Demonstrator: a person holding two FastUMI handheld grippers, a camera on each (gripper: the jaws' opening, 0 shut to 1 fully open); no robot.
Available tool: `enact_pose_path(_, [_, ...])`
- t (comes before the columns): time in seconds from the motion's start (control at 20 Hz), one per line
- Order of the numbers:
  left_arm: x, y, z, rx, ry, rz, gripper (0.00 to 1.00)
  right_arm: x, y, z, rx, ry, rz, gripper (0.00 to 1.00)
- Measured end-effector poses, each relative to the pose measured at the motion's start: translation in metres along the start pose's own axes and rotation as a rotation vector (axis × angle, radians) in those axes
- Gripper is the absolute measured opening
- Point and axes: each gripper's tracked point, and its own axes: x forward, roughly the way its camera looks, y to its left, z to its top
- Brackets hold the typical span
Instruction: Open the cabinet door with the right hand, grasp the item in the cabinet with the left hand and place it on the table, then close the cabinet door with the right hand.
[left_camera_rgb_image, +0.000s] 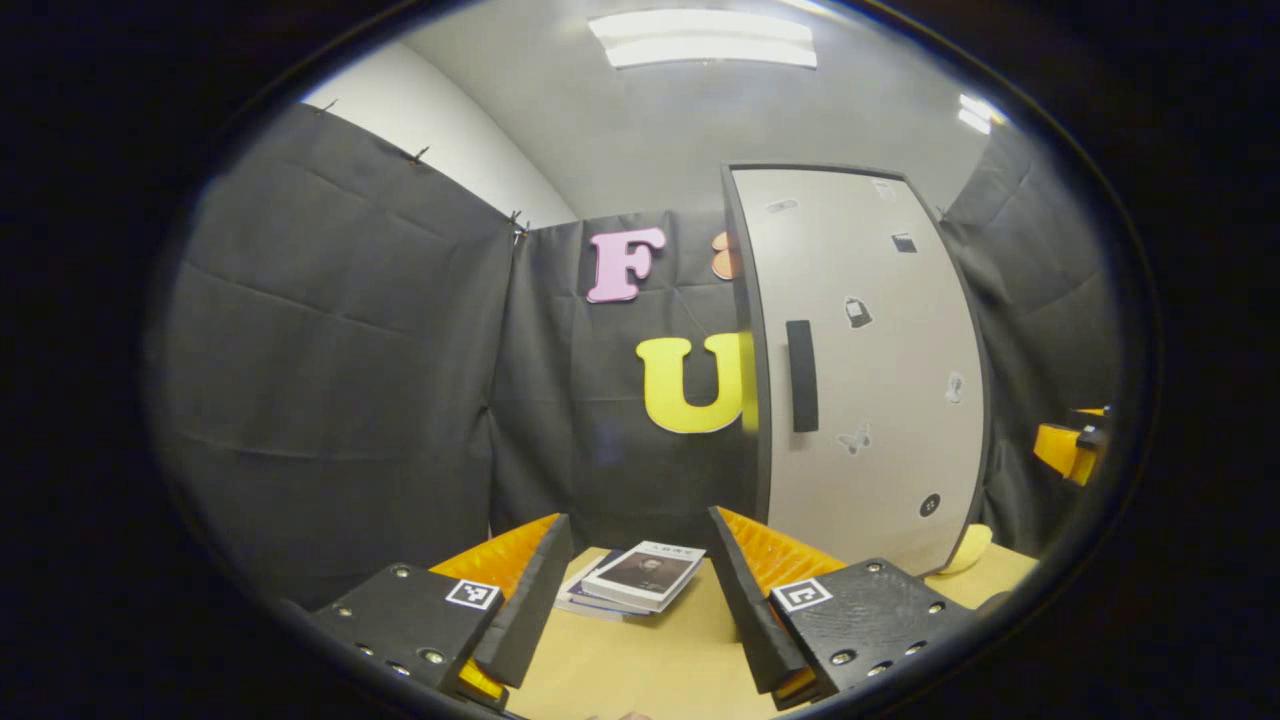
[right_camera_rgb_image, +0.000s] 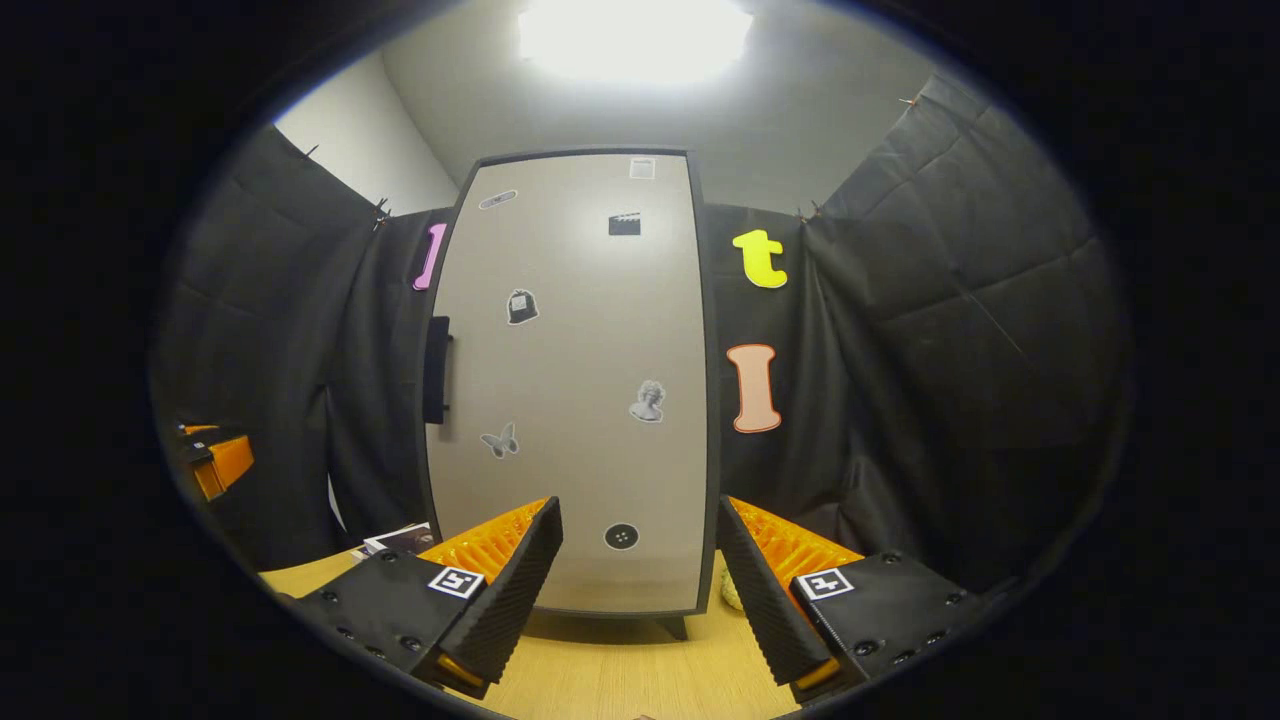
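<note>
Fingers: left gripper (left_camera_rgb_image: 640, 590) spread, empty; right gripper (right_camera_rgb_image: 640, 585) spread, empty, facing the cabinet door (right_camera_rgb_image: 570, 380). Door shut, handle (right_camera_rgb_image: 437, 370) untouched. Item inside: hidden. Books (left_camera_rgb_image: 640, 578) on bench (left_camera_rgb_image: 650, 670). Judged: all steps remain.

No legible text, book (left_camera_rgb_image: 643, 577) cover print blurred

Left gripper (left_camera_rgb_image: 640, 560) held open above the wooden table (left_camera_rgb_image: 640, 670).
Stack of books (left_camera_rgb_image: 635, 580) lay on the table between the spread fingers (left_camera_rgb_image: 525, 590), farther off. Stood right of them a pale cabinet (left_camera_rgb_image: 870, 370), door shut, dark handle (left_camera_rgb_image: 801, 376) near its left edge, small stickers (left_camera_rgb_image: 858, 312) scattered over the door. Other gripper (left_camera_rgb_image: 1070, 450) at far right edge.
</note>
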Motion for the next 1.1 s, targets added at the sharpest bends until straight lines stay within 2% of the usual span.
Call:
enact_pose_path(0.3, [-0.003, 0.031, -0.006, 0.017, 0.007, 0.041, 0.81, 0.033, 0.054, 0.039, 0.011, -0.017, 0.103, 0.97])
enact_pose_path(0.6, [-0.009, 0.073, -0.017, 0.022, 0.021, 0.096, 0.81, 0.076, 0.111, 0.076, 0.038, -0.049, 0.167, 0.98])
enact_pose_path(0.8, [-0.016, 0.11, -0.025, 0.018, 0.035, 0.146, 0.83, 0.107, 0.145, 0.08, 0.044, -0.03, 0.191, 0.98])
enact_pose_path(1.05, [-0.026, 0.156, -0.034, 0.035, 0.049, 0.213, 0.81, 0.139, 0.184, 0.081, 0.06, -0.012, 0.211, 0.97])
enact_pose_path(1.1, [-0.029, 0.165, -0.036, 0.037, 0.053, 0.224, 0.84, 0.147, 0.19, 0.08, 0.055, -0.001, 0.211, 0.97])
